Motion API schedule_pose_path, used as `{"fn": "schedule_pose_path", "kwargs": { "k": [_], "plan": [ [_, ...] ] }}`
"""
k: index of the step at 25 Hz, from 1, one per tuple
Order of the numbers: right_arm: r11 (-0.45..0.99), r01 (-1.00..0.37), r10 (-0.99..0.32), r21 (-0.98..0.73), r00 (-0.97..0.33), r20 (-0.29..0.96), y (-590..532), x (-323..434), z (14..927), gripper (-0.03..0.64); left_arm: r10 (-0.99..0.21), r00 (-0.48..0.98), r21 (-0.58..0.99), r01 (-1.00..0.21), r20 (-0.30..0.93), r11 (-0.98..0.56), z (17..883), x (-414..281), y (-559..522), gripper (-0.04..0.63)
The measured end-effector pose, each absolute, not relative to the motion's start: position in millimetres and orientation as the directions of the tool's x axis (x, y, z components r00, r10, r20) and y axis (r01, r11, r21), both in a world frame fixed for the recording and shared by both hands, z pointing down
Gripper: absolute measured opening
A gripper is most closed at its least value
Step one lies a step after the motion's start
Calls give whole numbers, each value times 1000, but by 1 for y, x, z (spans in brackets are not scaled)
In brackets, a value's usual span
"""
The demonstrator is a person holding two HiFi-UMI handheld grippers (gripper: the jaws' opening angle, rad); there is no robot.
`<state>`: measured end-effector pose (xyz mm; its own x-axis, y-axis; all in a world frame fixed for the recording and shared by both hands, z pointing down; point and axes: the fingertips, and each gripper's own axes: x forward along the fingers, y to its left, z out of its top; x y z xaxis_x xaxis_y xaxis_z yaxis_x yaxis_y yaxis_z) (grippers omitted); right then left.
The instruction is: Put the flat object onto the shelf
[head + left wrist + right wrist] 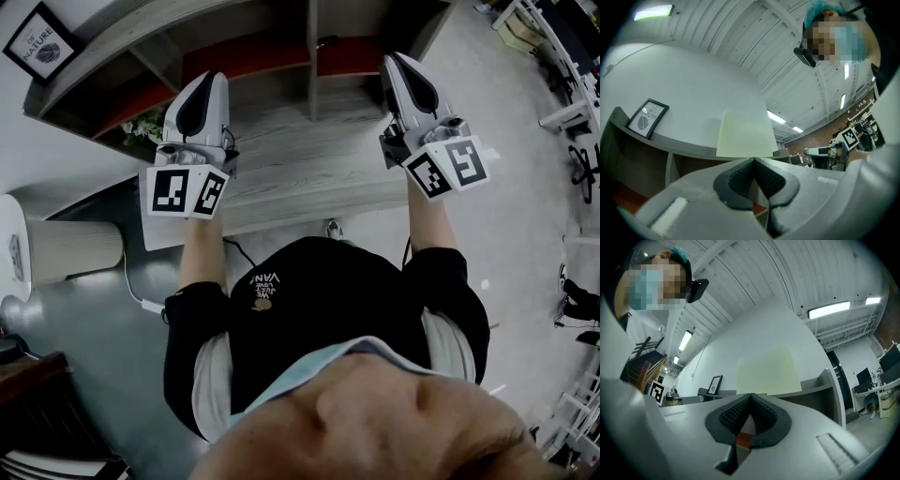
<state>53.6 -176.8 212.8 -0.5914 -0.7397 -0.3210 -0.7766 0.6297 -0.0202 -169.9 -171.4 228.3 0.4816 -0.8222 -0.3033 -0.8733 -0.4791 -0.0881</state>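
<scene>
In the left gripper view a pale, thin flat sheet stands up from the tips of my left gripper, whose pads meet on its lower edge. The right gripper view shows the same kind of pale sheet rising from my shut right gripper. Whether it is one sheet I cannot tell, and it does not show in the head view. There my left gripper and right gripper point at the grey shelf unit with red-backed compartments. The shelf top lies behind the sheet.
A framed picture stands on the shelf top at the left, and a small plant sits in a left compartment. A grey wood-grain ledge runs in front of my body. A ribbed cylinder is at the left; desks and chairs are at the right.
</scene>
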Motion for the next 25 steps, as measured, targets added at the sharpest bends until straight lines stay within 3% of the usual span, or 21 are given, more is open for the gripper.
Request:
{"fn": "schedule_pose_path", "kwargs": {
  "k": [25],
  "plan": [
    [567,-802,-823,-187,-544,-162,-150,42,307,0,-860,488,45,-866,-151,-499,316,-186,-148,2]
  ]
}}
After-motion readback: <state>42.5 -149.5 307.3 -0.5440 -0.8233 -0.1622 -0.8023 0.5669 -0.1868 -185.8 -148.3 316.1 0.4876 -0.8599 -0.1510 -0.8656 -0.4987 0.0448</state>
